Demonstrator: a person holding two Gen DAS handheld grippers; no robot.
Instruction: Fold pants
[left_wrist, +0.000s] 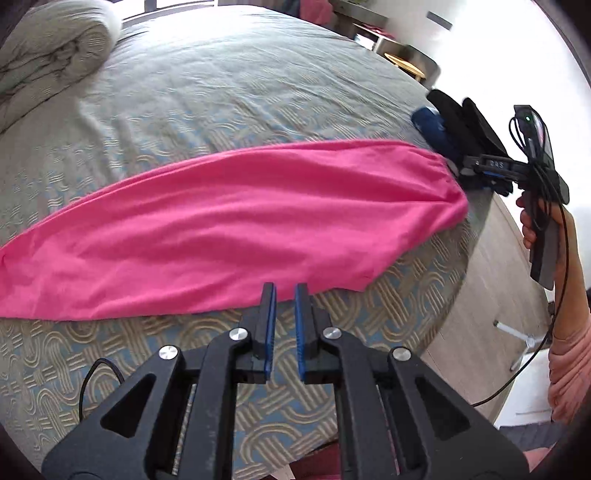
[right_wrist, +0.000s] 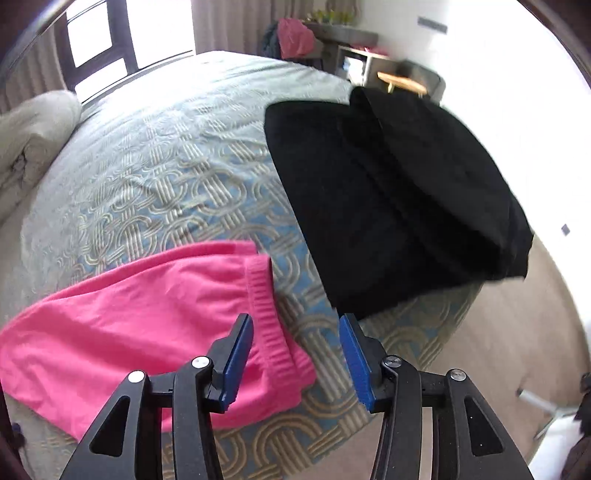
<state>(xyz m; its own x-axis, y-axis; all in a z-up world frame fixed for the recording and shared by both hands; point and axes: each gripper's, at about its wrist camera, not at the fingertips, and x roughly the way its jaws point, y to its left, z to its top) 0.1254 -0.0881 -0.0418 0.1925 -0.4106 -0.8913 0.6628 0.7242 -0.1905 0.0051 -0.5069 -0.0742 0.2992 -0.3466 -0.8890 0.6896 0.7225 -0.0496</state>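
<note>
Patterned bedspread (left_wrist: 221, 110) carries pink pants (left_wrist: 229, 221), waistband (right_wrist: 264, 314) at 3 o'clock. Left hand-held gripper (left_wrist: 284, 295) nearly closed, empty; right hand-held gripper (right_wrist: 295, 332) open: pinch both layers squarely.

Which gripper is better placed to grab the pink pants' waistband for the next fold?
Right. The right gripper is open directly over the waistband; the left gripper sits mid-leg along the pink pants.

The left gripper (left_wrist: 284, 295) sits low in the centre of its view, jaws a narrow gap apart, holding nothing. The right gripper (right_wrist: 296, 325) has jaws spread wide; at the left view's right edge, a hand (left_wrist: 532, 221) grips its handle.
</note>
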